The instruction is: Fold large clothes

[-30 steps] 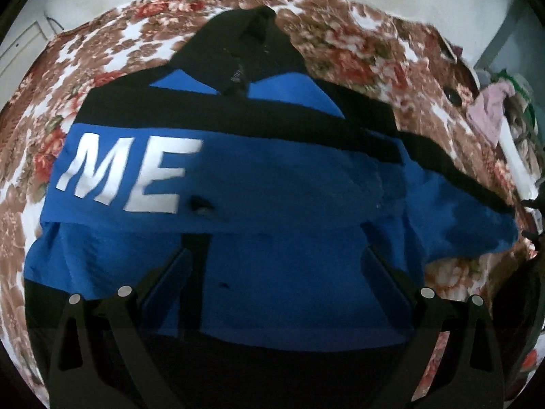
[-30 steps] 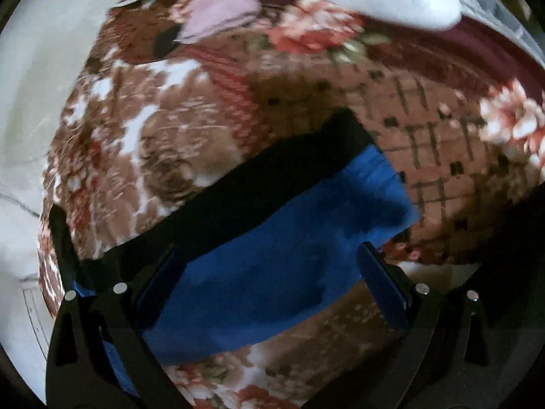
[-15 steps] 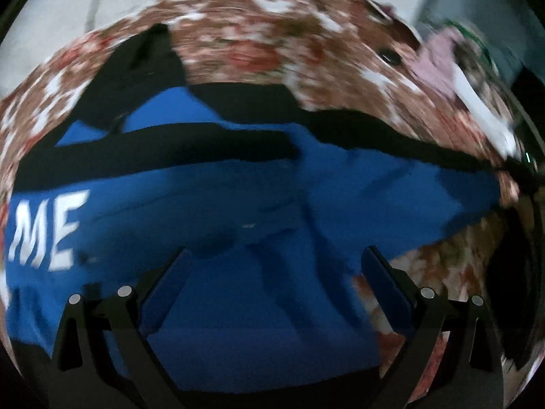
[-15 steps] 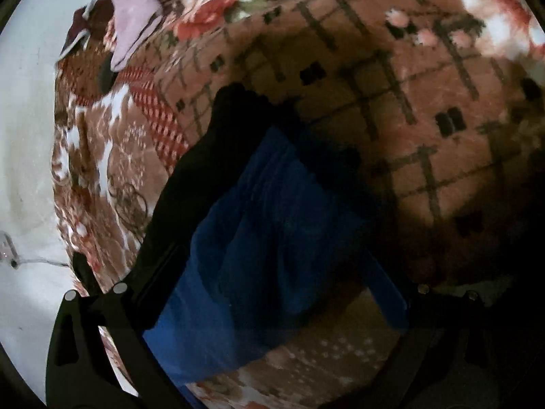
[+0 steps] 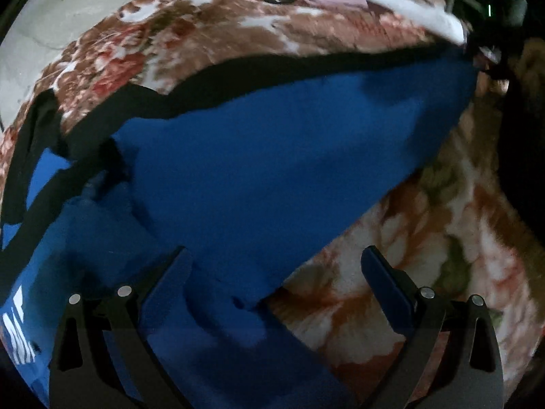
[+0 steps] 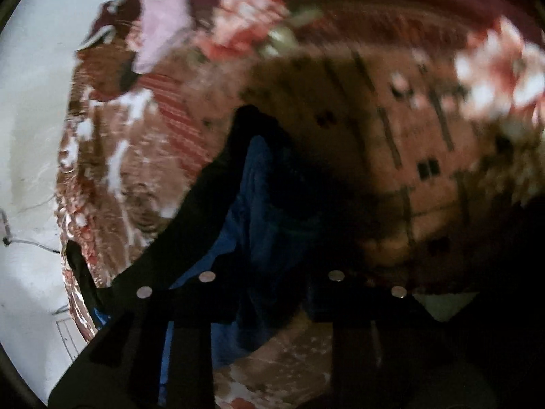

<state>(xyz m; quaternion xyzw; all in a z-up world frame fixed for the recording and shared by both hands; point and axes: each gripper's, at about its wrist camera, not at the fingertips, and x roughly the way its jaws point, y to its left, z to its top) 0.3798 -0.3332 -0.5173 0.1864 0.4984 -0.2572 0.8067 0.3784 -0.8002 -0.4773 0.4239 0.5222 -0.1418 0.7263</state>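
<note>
Blue hoodie (image 5: 272, 170) spread on the floral blanket (image 5: 425, 255)

Right gripper (image 6: 272, 283) is pinching the hoodie's sleeve (image 6: 265, 204) over the blanket; left gripper (image 5: 276, 272) is spread wide, hovering above the hoodie's lower edge.

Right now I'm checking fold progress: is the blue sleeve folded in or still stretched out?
Stretched out. The blue-and-black hoodie's sleeve extends across the floral blanket, its cuff pinched in the right gripper.

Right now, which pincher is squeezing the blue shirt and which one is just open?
The right gripper is squeezing it: its fingers are closed together on the blue sleeve. The left gripper has its fingers wide apart above the sleeve, pinching nothing.
</note>
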